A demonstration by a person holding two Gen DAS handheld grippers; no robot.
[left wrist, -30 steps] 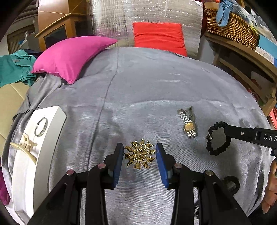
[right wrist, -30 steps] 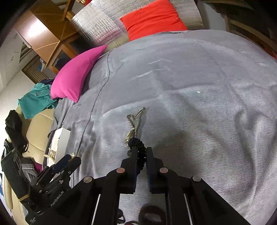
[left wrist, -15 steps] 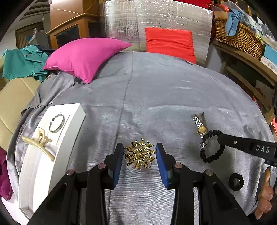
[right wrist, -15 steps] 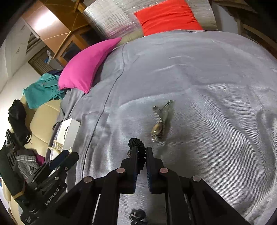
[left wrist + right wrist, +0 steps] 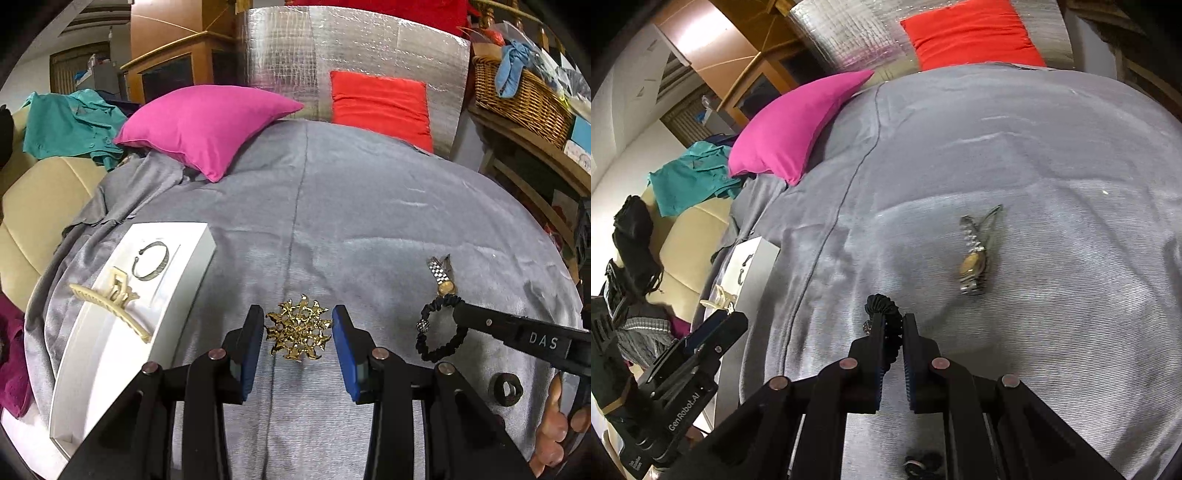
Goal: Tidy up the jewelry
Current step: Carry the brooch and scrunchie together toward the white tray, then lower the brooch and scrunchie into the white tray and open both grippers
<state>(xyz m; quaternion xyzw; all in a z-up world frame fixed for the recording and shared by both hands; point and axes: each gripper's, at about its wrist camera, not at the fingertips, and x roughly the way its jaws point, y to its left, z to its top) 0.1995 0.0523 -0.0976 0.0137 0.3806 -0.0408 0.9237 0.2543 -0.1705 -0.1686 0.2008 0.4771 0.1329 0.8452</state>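
Note:
My left gripper (image 5: 298, 332) is shut on a gold spiky brooch (image 5: 297, 328) and holds it above the grey bedspread (image 5: 332, 206). My right gripper (image 5: 893, 325) is shut on a black beaded scrunchie bracelet (image 5: 882, 307), also in the left wrist view (image 5: 439, 328). A white tray (image 5: 92, 354) at the left holds a cream hair claw (image 5: 110, 301) and a silver bangle (image 5: 151, 256). A silver and gold watch (image 5: 973, 258) lies on the bedspread beyond the right gripper; it also shows in the left wrist view (image 5: 441, 275).
A pink pillow (image 5: 207, 122) and a red cushion (image 5: 380, 103) lie at the far end of the bed. A small black ring-like item (image 5: 504, 389) lies near the right hand. A wicker basket (image 5: 517, 96) stands on a shelf at right. A beige seat (image 5: 33, 206) is at left.
Both grippers have moved left with their items, toward the white tray. The tray now sits closer and larger in the left wrist view; the watch has fallen to the right.

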